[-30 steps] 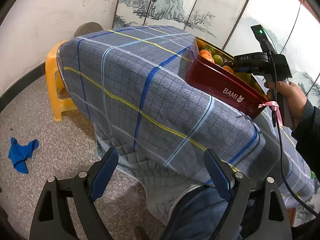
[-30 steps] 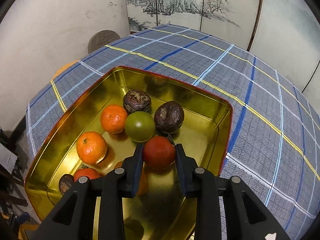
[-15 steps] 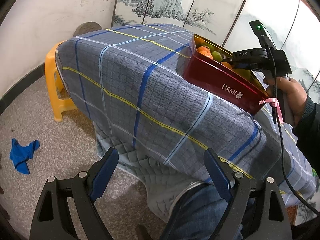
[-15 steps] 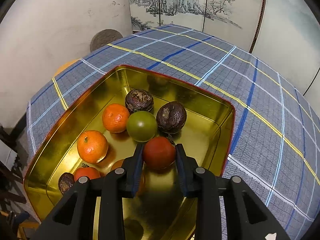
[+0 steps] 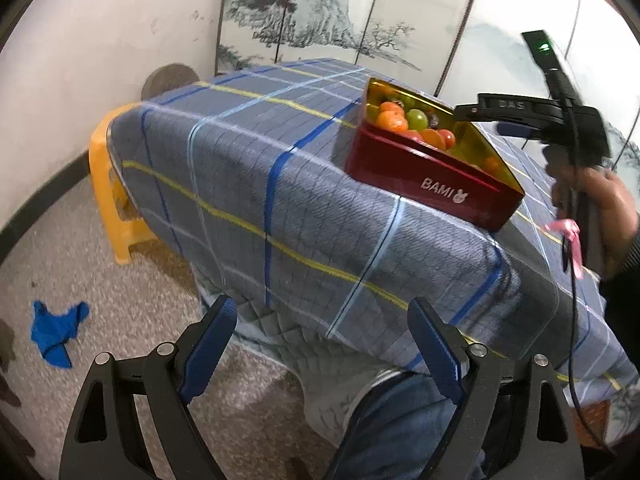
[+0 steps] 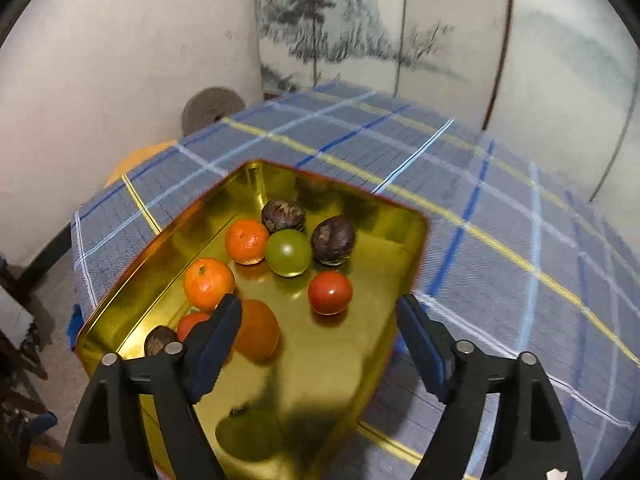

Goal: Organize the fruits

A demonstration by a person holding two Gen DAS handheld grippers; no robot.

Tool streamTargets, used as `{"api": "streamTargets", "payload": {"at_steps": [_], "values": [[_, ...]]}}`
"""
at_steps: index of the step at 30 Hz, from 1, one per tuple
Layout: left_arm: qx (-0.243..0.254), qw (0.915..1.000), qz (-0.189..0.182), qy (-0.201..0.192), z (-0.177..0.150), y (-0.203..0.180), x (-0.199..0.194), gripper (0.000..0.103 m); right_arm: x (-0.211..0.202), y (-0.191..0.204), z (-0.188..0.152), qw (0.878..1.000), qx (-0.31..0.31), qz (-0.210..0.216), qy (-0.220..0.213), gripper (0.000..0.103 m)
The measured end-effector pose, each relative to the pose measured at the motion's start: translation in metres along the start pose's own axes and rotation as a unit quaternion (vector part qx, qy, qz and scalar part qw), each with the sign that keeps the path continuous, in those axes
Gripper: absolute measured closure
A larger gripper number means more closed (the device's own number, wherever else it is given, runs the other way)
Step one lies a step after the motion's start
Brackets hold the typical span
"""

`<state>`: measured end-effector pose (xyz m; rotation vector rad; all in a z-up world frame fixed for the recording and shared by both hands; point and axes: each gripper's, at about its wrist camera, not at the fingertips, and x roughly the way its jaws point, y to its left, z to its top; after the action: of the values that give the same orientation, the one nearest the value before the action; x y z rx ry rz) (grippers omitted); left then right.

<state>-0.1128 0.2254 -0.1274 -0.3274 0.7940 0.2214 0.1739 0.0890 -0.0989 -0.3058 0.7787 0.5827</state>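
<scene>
Gold-lined, the red tin (image 6: 376,216) on the plaid tablecloth (image 6: 500,208) holds the red tomato (image 6: 330,292) beside a green fruit (image 6: 289,252), while the right gripper (image 6: 320,344) hangs spread above it, grasping nothing, and the left gripper (image 5: 322,340) gapes empty off the table's edge.

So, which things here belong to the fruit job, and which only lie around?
Job: gold tin, red tomato, green fruit, orange mandarins, dark wrinkled fruits, right gripper.

Lying about: blue rag, yellow stool, painted screen.
</scene>
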Motion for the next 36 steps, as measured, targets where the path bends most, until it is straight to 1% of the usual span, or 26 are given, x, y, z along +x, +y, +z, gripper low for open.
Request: {"api": "streamTargets", "payload": {"at_steps": [1, 2, 6, 8, 10, 12, 14, 18, 22, 27, 31, 36], "values": [[0.007, 0.9999, 0.007, -0.003, 0.002, -0.003, -0.001, 0.013, -0.011, 0.000, -0.004, 1.000, -0.003, -0.017, -0.011, 0.012], [0.013, 0.9998, 0.012, -0.008, 0.004, -0.006, -0.002, 0.011, -0.021, -0.001, -0.007, 0.999, -0.002, -0.026, -0.023, 0.011], [0.032, 0.9987, 0.022, -0.034, 0.019, -0.021, -0.008, 0.009, -0.060, -0.010, -0.019, 0.997, 0.015, -0.048, -0.056, 0.006], [0.044, 0.9965, 0.039, -0.059, 0.030, -0.031, -0.014, 0.002, -0.077, -0.017, -0.025, 0.996, 0.028, -0.056, -0.065, 0.005], [0.056, 0.9937, 0.045, -0.086, 0.042, -0.041, -0.023, 0.001, -0.090, -0.025, -0.030, 0.995, 0.042, -0.060, -0.070, 0.004], [0.070, 0.9890, 0.053, -0.119, 0.056, -0.056, -0.035, 0.001, -0.107, -0.033, -0.037, 0.993, 0.061, -0.063, -0.081, 0.004], [0.085, 0.9843, 0.065, -0.140, 0.066, -0.069, -0.044, 0.000, -0.122, -0.039, -0.043, 0.991, 0.071, -0.067, -0.092, 0.002], [0.099, 0.9810, 0.075, -0.149, 0.077, -0.089, -0.055, 0.000, -0.147, -0.041, -0.056, 0.988, 0.074, -0.083, -0.110, 0.001], [0.104, 0.9803, 0.057, -0.158, 0.078, -0.102, -0.067, 0.000, -0.168, -0.045, -0.067, 0.985, 0.083, -0.090, -0.125, 0.001], [0.084, 0.9835, 0.036, -0.156, 0.079, -0.110, -0.074, 0.000, -0.188, -0.053, -0.082, 0.981, 0.097, -0.095, -0.136, 0.001], [0.077, 0.9844, 0.033, -0.155, 0.081, -0.114, -0.077, 0.000, -0.196, -0.056, -0.089, 0.980, 0.103, -0.096, -0.139, 0.001], [0.073, 0.9864, 0.021, -0.146, 0.084, -0.118, -0.078, 0.000, -0.205, -0.055, -0.094, 0.979, 0.104, -0.097, -0.145, 0.001]]}}
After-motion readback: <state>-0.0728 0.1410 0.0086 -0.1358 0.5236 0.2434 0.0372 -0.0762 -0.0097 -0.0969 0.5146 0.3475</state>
